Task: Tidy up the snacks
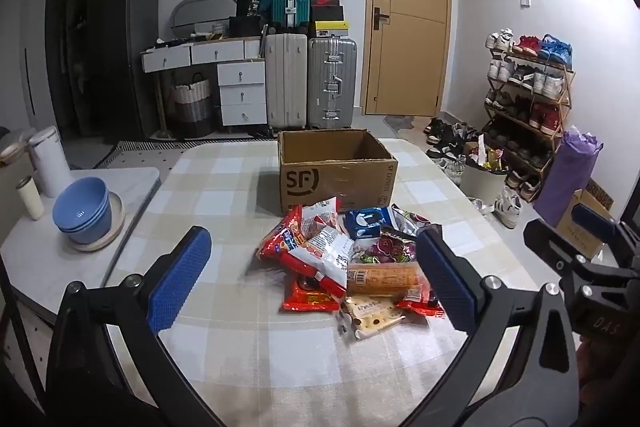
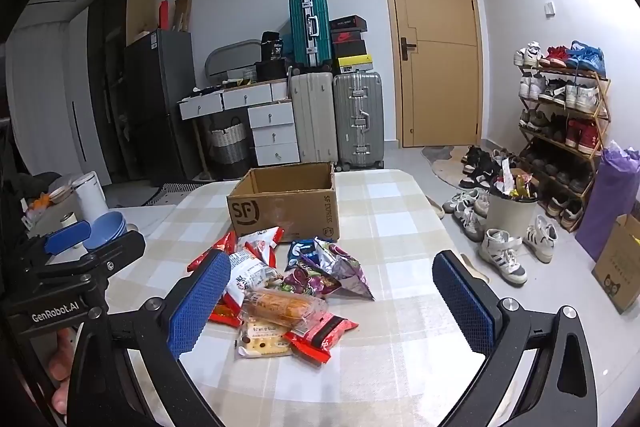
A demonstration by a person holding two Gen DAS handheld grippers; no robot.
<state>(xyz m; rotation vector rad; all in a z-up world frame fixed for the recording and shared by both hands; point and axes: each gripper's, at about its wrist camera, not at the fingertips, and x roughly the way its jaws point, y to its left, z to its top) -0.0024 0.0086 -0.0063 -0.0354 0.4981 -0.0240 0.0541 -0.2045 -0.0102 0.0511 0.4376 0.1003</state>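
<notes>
A pile of snack packets point(image 1: 352, 263) lies on the checked tablecloth, also in the right wrist view point(image 2: 280, 287): red packets, a blue cookie pack point(image 1: 366, 223), a purple bag point(image 2: 340, 271), an orange bread roll point(image 1: 380, 279) and a cracker pack point(image 2: 262, 341). Behind it stands an open, empty cardboard SF box point(image 1: 336, 171), also in the right wrist view point(image 2: 286, 205). My left gripper point(image 1: 312, 279) is open, above the near side of the pile. My right gripper point(image 2: 330, 307) is open, just right of it, holding nothing.
Stacked blue bowls point(image 1: 82, 211) on a plate and white cups stand on a side counter at left. The table point(image 2: 400, 227) ends at right above a floor with shoes, a bin point(image 2: 510, 215) and a shoe rack. Suitcases and drawers stand behind.
</notes>
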